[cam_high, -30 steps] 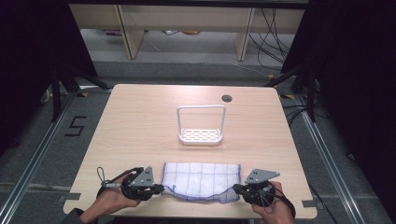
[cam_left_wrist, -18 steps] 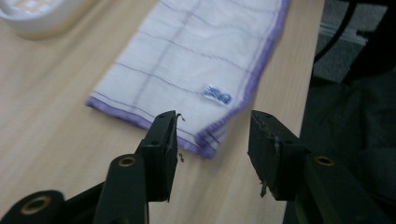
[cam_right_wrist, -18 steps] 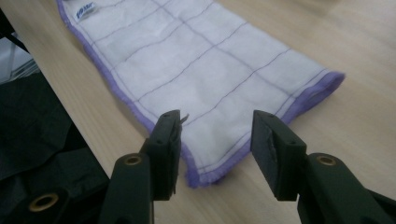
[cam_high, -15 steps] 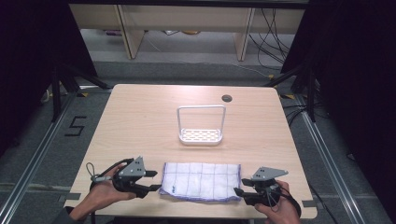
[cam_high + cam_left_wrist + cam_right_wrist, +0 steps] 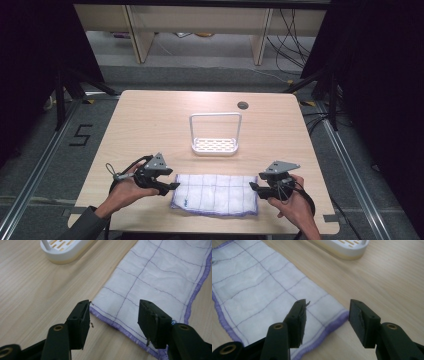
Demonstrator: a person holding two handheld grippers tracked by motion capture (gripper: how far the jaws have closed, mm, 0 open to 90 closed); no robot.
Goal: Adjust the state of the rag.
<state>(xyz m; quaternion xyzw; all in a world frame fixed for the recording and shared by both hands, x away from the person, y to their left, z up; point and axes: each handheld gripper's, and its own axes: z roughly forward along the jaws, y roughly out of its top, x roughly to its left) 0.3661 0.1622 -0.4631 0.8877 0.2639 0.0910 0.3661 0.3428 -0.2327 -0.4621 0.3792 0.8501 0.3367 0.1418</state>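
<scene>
Inspector A: Item on the light wooden desk [image 5: 150,125]: a white quilted cloth with purple stitched grid and purple edging [image 5: 215,194], lying flat near the front edge, spread lengthwise between the two hands.

Inspector B: Confirmed. Left gripper [image 5: 171,187] is at the cloth's left short end. In the left gripper view its jaws stand apart, one over bare wood just beside the hem, the other over the cloth's near corner. Whether the tips touch the fabric, I cannot tell.

Inspector A: Right gripper [image 5: 254,187] sits at the opposite short end. In the right gripper view the jaws are likewise spread, straddling the purple edge: one above the cloth, one above bare desk. Nothing is held between them.

Inspector B: Beyond the cloth, toward the desk's middle, stands a white perforated plastic tray with a tall wire-frame handle [image 5: 215,144], well apart from both grippers.
</scene>
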